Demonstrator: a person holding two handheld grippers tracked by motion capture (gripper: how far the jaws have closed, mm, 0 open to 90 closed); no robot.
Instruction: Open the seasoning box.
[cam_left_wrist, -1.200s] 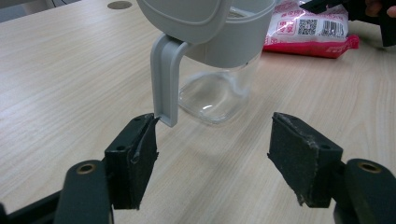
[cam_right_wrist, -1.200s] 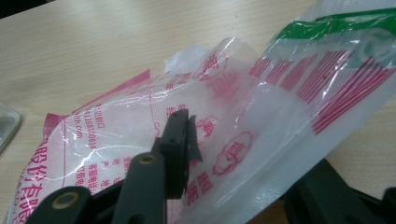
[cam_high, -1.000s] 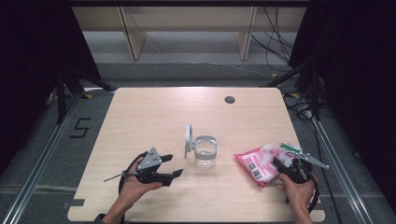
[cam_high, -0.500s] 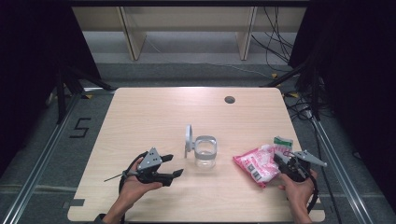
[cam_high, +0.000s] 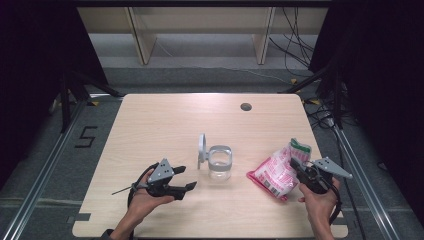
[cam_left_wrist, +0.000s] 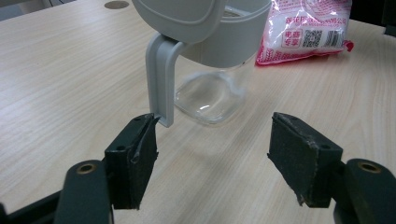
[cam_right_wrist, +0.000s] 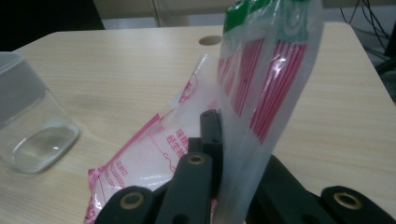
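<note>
At the lower left of the high view my left gripper (cam_high: 187, 186) lies low over the wooden table (cam_high: 150, 125), its jaws wide apart and holding nothing; I keep it waiting there, pointed at the jar, I think so that it can steady the jar when something must go in. In the left gripper view the two black pads look rough and a little torn at the edges, and the jar stands just beyond them. In the middle of the frame is the glass jar (cam_high: 220, 163), clear, with rounded corners and a thick base, empty as far as I can see. Its grey plastic lid (cam_high: 202, 150) is swung up on a hinge and stands on its left side, so the mouth is free. At the lower right, my right gripper (cam_high: 295, 166) has just been closing and now pinches the upper end of the pink bag (cam_high: 276, 171), thin and shiny plastic with red stripes and a green band at the top. I hold it by this end so that the soft bag lifts and hangs; its lower corner seems to rest on the table, near the jar but apart from it.
</note>
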